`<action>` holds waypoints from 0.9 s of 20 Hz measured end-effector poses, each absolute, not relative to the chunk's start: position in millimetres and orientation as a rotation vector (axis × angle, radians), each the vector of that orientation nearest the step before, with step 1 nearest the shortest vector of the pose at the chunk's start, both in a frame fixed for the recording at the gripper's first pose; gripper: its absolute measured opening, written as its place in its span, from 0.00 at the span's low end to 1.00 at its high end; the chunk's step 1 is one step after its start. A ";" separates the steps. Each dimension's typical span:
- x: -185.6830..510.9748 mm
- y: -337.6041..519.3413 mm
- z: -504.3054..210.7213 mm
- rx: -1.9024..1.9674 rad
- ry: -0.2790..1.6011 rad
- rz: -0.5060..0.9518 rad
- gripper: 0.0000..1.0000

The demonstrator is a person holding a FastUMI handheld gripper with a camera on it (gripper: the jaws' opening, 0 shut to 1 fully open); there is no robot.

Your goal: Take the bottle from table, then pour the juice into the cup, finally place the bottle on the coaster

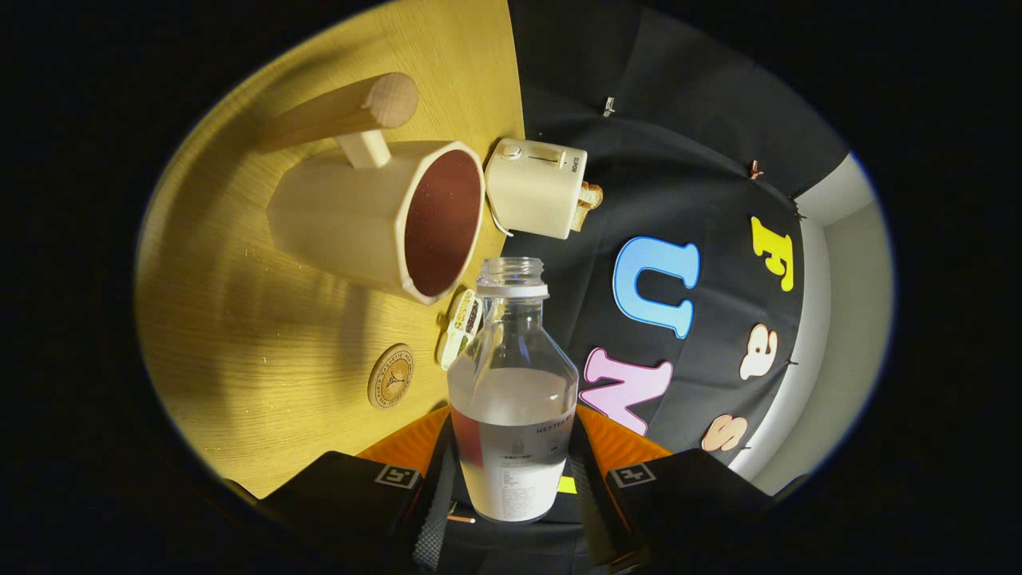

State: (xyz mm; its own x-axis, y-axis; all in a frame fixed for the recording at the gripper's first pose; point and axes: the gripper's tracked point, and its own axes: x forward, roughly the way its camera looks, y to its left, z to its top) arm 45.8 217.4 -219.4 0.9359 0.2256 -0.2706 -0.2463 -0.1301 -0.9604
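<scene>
A clear, uncapped bottle [512, 383] with a white label sits between my fingers, and the gripper [511, 483] is shut on its lower body. Clear liquid fills about half of it. The whole view is rolled sideways, so the wooden table [239, 335] looks tipped. The bottle's open mouth is just beside the rim of the cream cup [375, 220], which has a brown inside and a wooden handle. No stream leaves the mouth. A round wooden coaster [390, 376] lies on the table between the cup and my fingers, to the left of the bottle.
A cream toaster [536, 188] with bread slices in it stands past the cup near the table's edge. A small white patterned object [461, 326] lies between the coaster and the bottle neck. The black cloth wall hangs beyond the table.
</scene>
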 end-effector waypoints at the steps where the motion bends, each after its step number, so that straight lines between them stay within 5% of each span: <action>1: 46.0 217.3 -219.8 -1.659 0.011 0.405 0.71; 18: 50.3 217.3 -217.4 -1.768 -0.061 0.431 0.71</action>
State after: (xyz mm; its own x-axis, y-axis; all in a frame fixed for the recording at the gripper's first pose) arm 50.3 217.3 -217.4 0.9288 0.2697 -0.2541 -0.1889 -0.2455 -0.9508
